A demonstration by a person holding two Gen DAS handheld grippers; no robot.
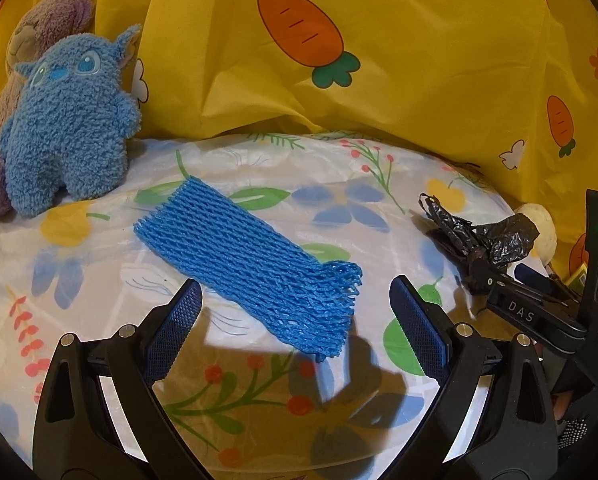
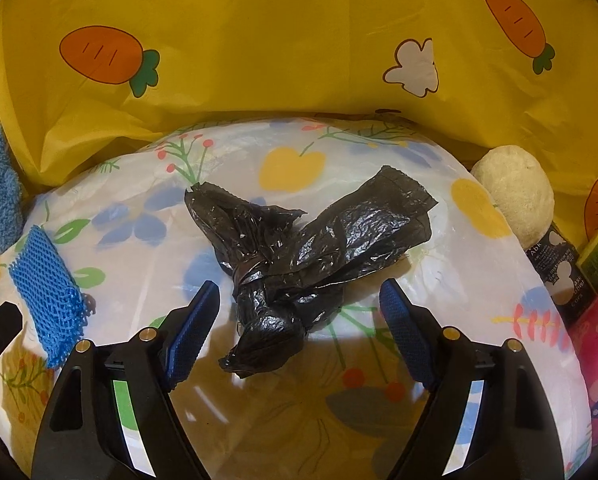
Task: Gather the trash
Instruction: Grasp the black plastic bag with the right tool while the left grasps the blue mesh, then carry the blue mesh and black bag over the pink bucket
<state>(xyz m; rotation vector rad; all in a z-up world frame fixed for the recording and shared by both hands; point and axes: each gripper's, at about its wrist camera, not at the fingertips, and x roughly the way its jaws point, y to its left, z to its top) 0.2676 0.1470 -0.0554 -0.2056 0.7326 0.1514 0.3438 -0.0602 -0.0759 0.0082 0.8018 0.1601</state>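
I'm looking at two pieces of trash lying on the floral sheet (image 2: 379,420): a crumpled black plastic bag (image 2: 311,244) sitting in the middle of my right view, and a blue foam net sleeve (image 1: 255,264) stretching diagonally across my left view. The bag's knotted, twisted end is lying between the blue pads of my right gripper (image 2: 299,312), and those jaws are standing apart with clear gaps on both sides, gripping nothing. Over on the left, my left gripper (image 1: 295,308) is likewise hanging released, its pads spread wide, and the frayed near end of the net sleeve is reaching into the space between them without either pad touching it. In the left view I'm also seeing the right gripper coming in from the right edge, poised at the black bag. The net sleeve is showing at the left edge of my right view too, well apart from the bag. A fuzzy blue plush toy (image 1: 71,120) is sitting at the far left on the sheet, leaning against a purple plush (image 1: 39,28) behind it. A cream round plush (image 2: 515,196) is resting off the sheet's right side, and a yellow carrot-print cloth (image 2: 279,40) is rising behind everything.
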